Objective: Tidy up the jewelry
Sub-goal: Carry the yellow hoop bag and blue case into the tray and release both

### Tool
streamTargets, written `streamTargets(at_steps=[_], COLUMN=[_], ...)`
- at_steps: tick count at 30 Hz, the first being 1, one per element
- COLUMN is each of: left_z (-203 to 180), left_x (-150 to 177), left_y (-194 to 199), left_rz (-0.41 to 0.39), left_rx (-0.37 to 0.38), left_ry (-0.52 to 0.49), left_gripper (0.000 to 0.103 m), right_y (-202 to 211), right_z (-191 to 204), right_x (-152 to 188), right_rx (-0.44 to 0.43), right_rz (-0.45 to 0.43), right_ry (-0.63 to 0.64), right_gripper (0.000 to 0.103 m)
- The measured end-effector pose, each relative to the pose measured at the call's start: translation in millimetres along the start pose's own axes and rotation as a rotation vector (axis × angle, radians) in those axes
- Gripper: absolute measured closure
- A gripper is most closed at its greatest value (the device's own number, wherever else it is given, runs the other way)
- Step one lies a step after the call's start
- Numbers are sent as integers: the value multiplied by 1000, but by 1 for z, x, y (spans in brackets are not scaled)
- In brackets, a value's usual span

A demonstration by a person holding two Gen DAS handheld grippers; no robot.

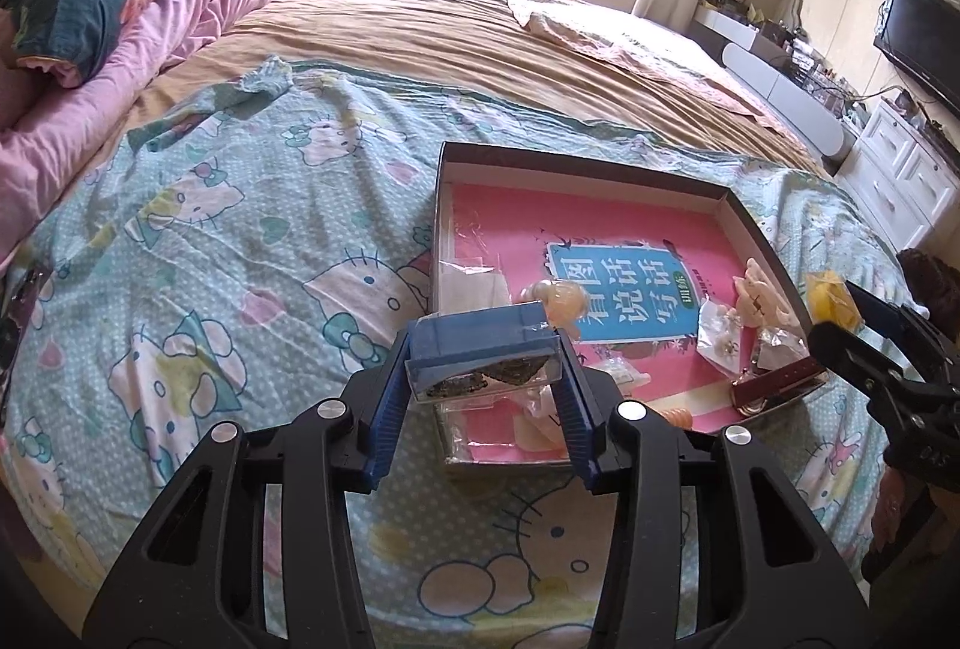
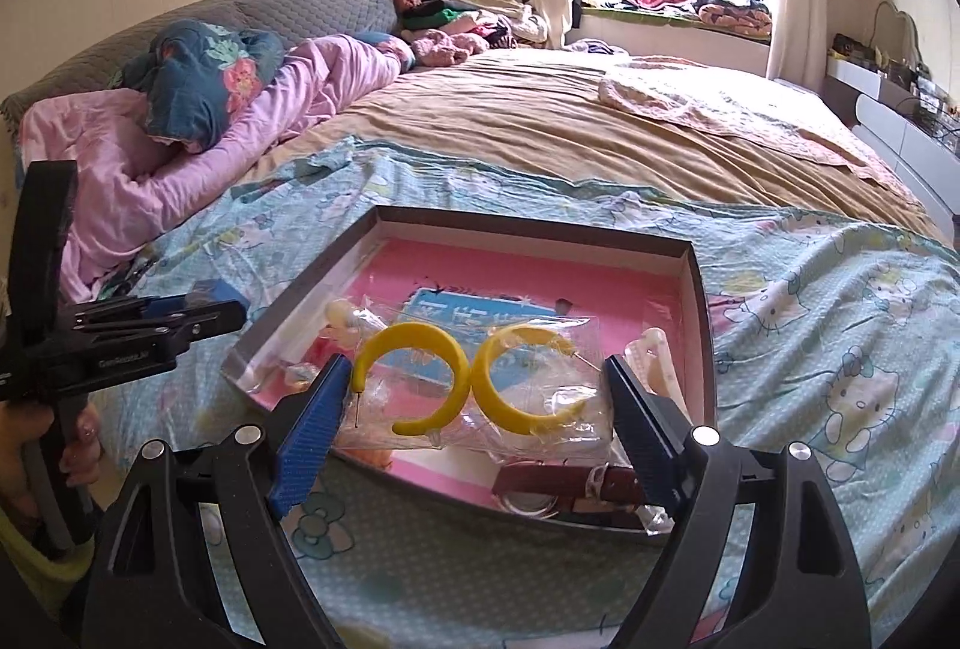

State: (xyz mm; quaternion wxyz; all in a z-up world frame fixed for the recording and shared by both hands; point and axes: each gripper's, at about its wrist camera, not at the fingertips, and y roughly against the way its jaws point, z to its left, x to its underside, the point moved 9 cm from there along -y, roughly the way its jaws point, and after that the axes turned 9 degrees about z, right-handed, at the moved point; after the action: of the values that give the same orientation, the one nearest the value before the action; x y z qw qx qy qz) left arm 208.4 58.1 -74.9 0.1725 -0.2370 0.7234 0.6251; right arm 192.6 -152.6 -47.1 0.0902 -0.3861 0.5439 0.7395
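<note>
My left gripper (image 1: pixel 486 349) is shut on a small clear plastic case (image 1: pixel 480 358) with a blue insert and dark jewelry inside. It holds the case just over the near left corner of a dark cardboard tray (image 1: pixel 600 166). My right gripper (image 2: pixel 477 373) is shut on a clear bag holding two yellow hoop earrings (image 2: pixel 414 379), above the tray's (image 2: pixel 540 223) near side. In the left wrist view the right gripper (image 1: pixel 852 313) stands at the tray's right edge. A pink book lines the tray, and on it lie a brown strap (image 2: pixel 570 484), a cream hair clip (image 1: pixel 762 298) and small bags.
The tray lies on a bed with a light blue cartoon-cat sheet (image 1: pixel 240 259). A pink duvet (image 2: pixel 180 157) and pillows are piled at the far left. White drawers (image 1: pixel 900 169) and a television (image 1: pixel 924 37) stand to the right of the bed.
</note>
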Motion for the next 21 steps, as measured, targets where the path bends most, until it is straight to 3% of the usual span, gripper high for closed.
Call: streamTargets(at_steps=[21], left_z=[-10], left_x=[8], left_y=[-29], left_rz=[56], left_rx=[9], left_ry=[-47], left_gripper=[66], right_y=[-38], right_z=[-4], right_x=[10], right_rx=[19], right_rz=[73], right_ry=[-5], right_gripper=[20])
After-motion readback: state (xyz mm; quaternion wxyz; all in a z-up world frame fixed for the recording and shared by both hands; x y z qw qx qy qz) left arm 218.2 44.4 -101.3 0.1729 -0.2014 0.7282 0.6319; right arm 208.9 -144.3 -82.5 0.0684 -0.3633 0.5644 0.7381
